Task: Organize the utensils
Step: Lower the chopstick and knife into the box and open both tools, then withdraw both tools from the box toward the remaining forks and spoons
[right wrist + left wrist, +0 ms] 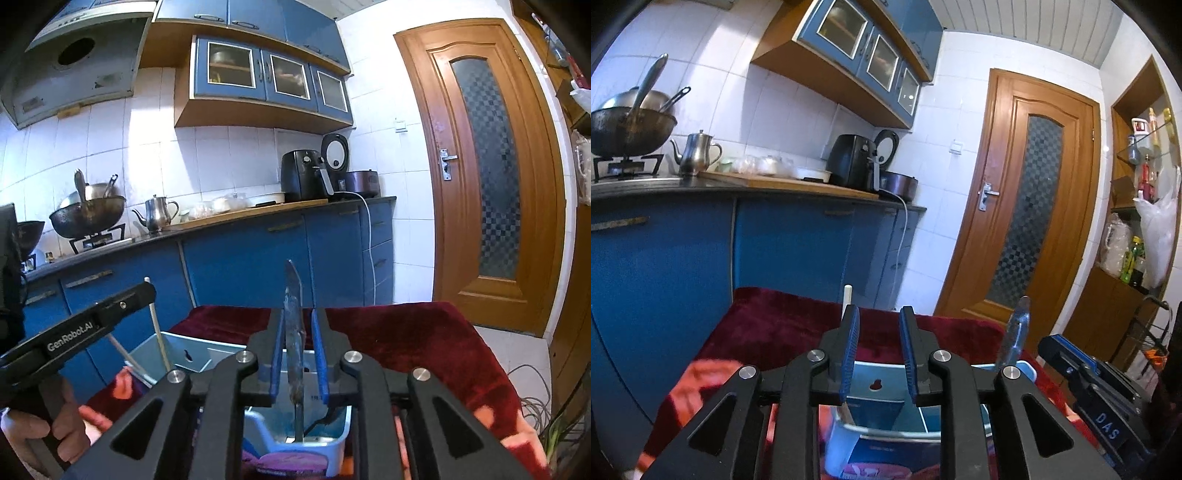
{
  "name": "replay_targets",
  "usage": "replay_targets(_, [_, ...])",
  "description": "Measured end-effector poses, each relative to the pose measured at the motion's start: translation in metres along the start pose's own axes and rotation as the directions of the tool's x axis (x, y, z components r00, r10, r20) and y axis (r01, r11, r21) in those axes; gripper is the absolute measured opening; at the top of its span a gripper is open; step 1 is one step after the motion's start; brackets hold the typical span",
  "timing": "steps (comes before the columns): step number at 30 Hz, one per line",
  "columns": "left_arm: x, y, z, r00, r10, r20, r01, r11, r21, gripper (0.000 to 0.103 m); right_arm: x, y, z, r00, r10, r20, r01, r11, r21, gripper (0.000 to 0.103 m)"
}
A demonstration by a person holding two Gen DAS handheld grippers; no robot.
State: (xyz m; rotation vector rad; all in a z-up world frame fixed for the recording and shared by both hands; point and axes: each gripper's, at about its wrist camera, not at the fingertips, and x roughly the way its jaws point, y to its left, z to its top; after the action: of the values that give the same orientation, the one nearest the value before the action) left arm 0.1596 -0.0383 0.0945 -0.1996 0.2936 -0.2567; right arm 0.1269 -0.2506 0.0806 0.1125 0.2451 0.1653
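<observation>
Task approx. half done. Chopsticks (159, 328) stood in blue caddy (192, 354); left tool (877, 347) narrowly parted, gripping nothing. Knife (294, 332) upright in caddy between right tool (298, 354) pads, gaps visible, apparently released. Remaining utensils: cannot tell.

the left gripper (877, 354), a black two-finger frame with ribbed blue pads, points slightly downward, jaws parted with an empty gap between the pads. the right gripper (298, 354), of the same black build, also tilts slightly down, its blue pads (276, 354) standing a little apart. in the right wrist view the left gripper's black body reaches in from the left, a person's bare hand (55, 428) wrapped around its handle.
</observation>
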Motion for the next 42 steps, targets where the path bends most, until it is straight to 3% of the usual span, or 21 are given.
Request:
replay_targets(7, [-0.023,0.001,0.013,0.999,-0.045,-0.02,0.045,0.999,-0.002,0.027,-0.036,0.003,0.006,1.0,0.021,0.017,-0.021,0.999,0.03,0.022])
replay_targets(14, [-0.053,0.002,0.021,0.998,-0.046,-0.047,0.047,0.999,0.022,0.028,-0.069,0.008,0.009,0.999,0.034,0.001,-0.034,0.998,0.049,0.025])
replay_targets(24, [-0.09,-0.001,0.011,0.991,-0.03,-0.132,0.041,0.995,0.088,0.028,-0.098,0.017,-0.001,0.996,0.02,-0.088,-0.015,0.998,0.057,0.026])
replay_targets(27, [-0.098,0.001,0.002,0.988,-0.016,-0.154,0.031,0.995,0.093,0.028,-0.104,0.018,-0.007,0.993,0.007,-0.118,0.001,0.998,0.067,0.032])
replay_targets(33, [-0.102,0.014,-0.017,0.972,0.013,-0.236,0.007,0.997,0.083,0.028,-0.112,0.013,-0.021,0.984,-0.01,-0.178,0.027,0.996,0.089,0.033])
replay_targets(42, [-0.096,0.029,-0.058,0.928,0.052,-0.368,-0.026,0.997,0.077,0.028,-0.114,0.01,-0.058,0.955,-0.017,-0.295,0.053,0.992,0.115,0.034])
